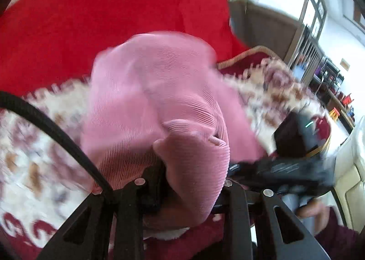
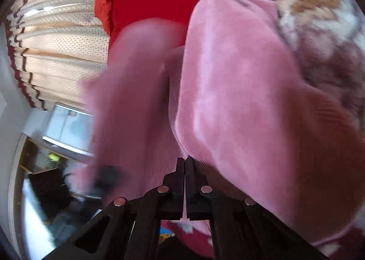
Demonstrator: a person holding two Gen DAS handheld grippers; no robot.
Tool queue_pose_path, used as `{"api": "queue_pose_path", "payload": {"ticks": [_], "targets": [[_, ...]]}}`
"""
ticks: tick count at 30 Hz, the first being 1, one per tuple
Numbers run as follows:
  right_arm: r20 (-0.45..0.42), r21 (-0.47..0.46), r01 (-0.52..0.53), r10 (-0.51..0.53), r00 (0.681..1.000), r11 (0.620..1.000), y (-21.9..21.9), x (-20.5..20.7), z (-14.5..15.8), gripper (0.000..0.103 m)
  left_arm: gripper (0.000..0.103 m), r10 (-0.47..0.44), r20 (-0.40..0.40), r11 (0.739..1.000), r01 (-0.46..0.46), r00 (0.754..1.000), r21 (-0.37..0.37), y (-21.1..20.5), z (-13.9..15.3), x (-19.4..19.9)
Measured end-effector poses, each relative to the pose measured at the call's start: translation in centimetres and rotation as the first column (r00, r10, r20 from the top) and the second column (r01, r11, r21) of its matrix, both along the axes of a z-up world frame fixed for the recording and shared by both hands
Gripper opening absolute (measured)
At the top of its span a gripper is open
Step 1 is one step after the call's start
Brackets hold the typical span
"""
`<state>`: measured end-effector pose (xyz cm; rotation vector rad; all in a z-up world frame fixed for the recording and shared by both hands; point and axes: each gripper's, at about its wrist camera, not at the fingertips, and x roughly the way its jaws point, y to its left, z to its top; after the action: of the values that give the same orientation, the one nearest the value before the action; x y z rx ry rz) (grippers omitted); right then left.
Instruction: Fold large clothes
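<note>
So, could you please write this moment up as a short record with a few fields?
garment: pink ribbed garment, bunched, not laid flat
surface: floral blanket with a red cloth beyond it
left gripper: closed on a thick fold of the pink garment
right gripper: fingers pressed together, with pink fabric pinched thin between them
background: patterned curtain at a window
image quality: heavy motion blur in both views
fold state: not yet folded neatly
</note>
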<state>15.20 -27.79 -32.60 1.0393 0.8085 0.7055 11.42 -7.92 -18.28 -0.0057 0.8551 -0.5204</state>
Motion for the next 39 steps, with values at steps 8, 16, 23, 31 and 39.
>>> {"api": "queue_pose_path", "payload": {"ticks": [8,16,23,31,39], "targets": [[-0.025,0.102,-0.015,0.017,1.0,0.995,-2.3,0.0,1.0,0.019,0.03,-0.011,-0.033,0.987,0.006,0.999,-0.161,3.1,0.2,1.0],[0.011,0.061,-0.005,0.005,1.0,0.998,1.7,2.5,4.9,0.078,0.031,-0.009,-0.019,0.984,0.006,1.0,-0.175,3.2,-0.3,0.6],[-0.054,-0.131,-0.023,0.016,0.998,0.991,5.2,6.7,4.9,0.023,0.053,-0.057,-0.056,0.951,0.038,0.997,-0.308,8.0,2.8,-1.4],[0.027,-0.227,0.053,-0.048,0.998,0.972,4.5,5.8,4.4,0.018,0.068,0.304,-0.255,0.862,-0.379,0.918,-0.338,19.6,0.3,3.3],[0.241,-0.272,0.13,-0.063,0.969,0.953,4.5,4.1,12.2,0.016,0.055,0.151,-0.329,0.916,-0.257,0.932,-0.308,10.6,-2.2,3.3]]}}
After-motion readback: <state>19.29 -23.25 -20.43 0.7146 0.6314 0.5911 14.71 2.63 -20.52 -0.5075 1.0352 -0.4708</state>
